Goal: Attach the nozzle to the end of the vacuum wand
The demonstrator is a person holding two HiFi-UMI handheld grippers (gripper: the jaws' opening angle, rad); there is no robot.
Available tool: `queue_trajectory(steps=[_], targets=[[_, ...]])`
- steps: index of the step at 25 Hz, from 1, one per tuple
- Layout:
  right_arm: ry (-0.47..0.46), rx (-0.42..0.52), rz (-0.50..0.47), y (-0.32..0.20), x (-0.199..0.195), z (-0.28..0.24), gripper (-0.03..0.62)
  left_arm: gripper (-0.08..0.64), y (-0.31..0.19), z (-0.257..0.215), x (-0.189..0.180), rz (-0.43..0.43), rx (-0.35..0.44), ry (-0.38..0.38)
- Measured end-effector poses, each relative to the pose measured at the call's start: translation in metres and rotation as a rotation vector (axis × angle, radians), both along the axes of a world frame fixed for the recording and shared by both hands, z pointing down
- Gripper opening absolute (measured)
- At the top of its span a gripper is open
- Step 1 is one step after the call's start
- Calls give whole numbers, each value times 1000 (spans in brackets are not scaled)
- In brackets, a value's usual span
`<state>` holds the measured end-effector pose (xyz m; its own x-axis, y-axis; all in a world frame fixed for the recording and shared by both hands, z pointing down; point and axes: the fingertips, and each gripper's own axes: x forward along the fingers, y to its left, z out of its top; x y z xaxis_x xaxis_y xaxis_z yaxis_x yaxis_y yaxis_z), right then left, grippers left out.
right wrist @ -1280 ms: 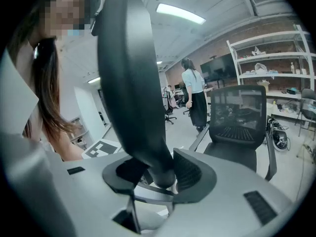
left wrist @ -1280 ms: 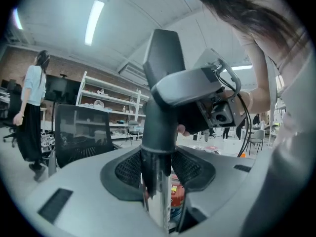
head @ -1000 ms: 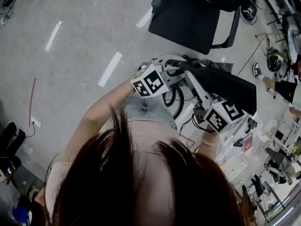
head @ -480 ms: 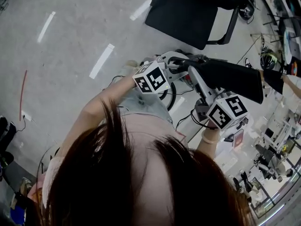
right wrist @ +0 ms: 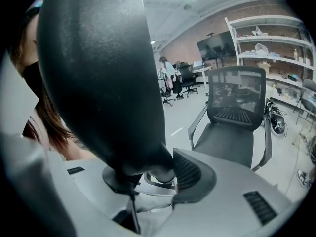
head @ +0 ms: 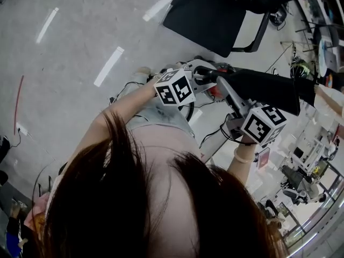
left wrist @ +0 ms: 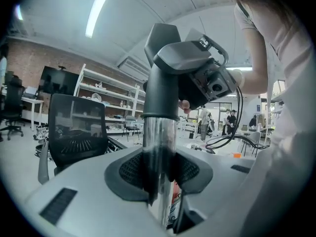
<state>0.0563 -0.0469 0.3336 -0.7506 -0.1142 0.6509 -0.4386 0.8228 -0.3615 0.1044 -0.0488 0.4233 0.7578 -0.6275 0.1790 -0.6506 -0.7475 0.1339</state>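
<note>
A workshop with a grey polished floor [head: 80,31] marked by white tape strips [head: 108,66] at 10 o'clock in the head view. A black mesh office chair [head: 207,20] stands at 1 o'clock, and loose cables [head: 189,110] trail on the floor below the person's hands. The left gripper view adds a brick wall [left wrist: 29,65], a dark monitor [left wrist: 58,80] and open shelves [left wrist: 106,100] at 9 o'clock, with a long ceiling light [left wrist: 96,11] at 11 o'clock.

The left tool [left wrist: 160,171] stands part open, its pads clamped on the shiny tube of the vacuum wand [left wrist: 159,137], which rises toward 12 o'clock. The right tool [right wrist: 153,177] is likewise part open, its pads pressed on the narrow neck of the black nozzle [right wrist: 98,73]. In the head view the nozzle [head: 263,87] stretches toward 3 o'clock from the wand's end. Its dark neck meets the tube there, but I cannot tell whether it is fully seated.
</note>
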Motion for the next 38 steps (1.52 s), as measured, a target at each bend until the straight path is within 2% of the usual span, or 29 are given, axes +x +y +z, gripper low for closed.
queue_trajectory(steps=[5,10,16,26,34,38], targets=[[-21,-70,13,6,-6,-1,179,127,18,-9,9,78,11,-16],[-17,6,23,6,-10,-2,179,129,23,-13,18,83,27,-13],[-44,48,69,1,-2,-6,179,128,13,-10,13,75,21,-7],[-112,39,147,-4,8,-2,179,127,11,-6,20,85,29,-17],[-182,67,231,1,23,-1,179,128,16,-3,28,77,32,-15],[-177,74,244,3,29,1,179,127,17,-1,31,81,35,-19]])
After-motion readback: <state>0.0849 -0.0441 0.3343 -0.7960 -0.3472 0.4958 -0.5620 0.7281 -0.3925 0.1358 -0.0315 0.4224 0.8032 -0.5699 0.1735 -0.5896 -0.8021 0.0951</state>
